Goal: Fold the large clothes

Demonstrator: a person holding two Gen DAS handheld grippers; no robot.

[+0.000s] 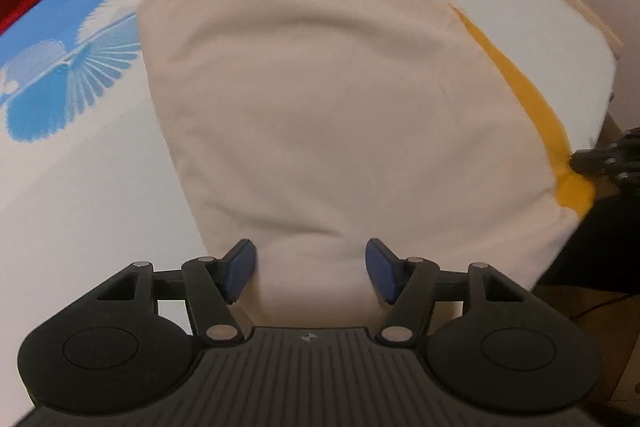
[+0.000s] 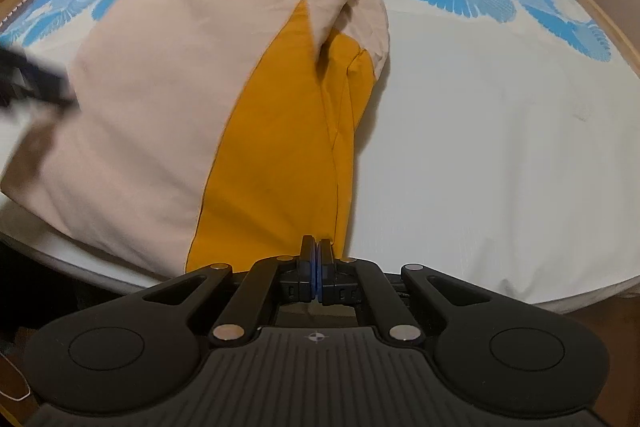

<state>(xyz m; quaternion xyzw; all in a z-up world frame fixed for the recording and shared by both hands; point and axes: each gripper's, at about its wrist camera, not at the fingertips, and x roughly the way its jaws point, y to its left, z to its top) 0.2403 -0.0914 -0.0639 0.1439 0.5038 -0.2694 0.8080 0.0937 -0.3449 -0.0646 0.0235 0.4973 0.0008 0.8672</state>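
Both grippers hang over the bed's near edge. Your left gripper [image 1: 311,269] stands spread, cream cloth between its pads but unpinched. Your right gripper [image 2: 316,267] is pressed together at the mustard hem of the garment [image 2: 168,99], which lies folded on the sheet [image 2: 500,147].

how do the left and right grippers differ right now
The left gripper has its jaws open, with beige cloth of the garment between them, unpinched. The right gripper is shut at the near edge of the mustard part; whether it pinches cloth is unclear. Both are black with blue pads, pointing down at the same garment on the bed.
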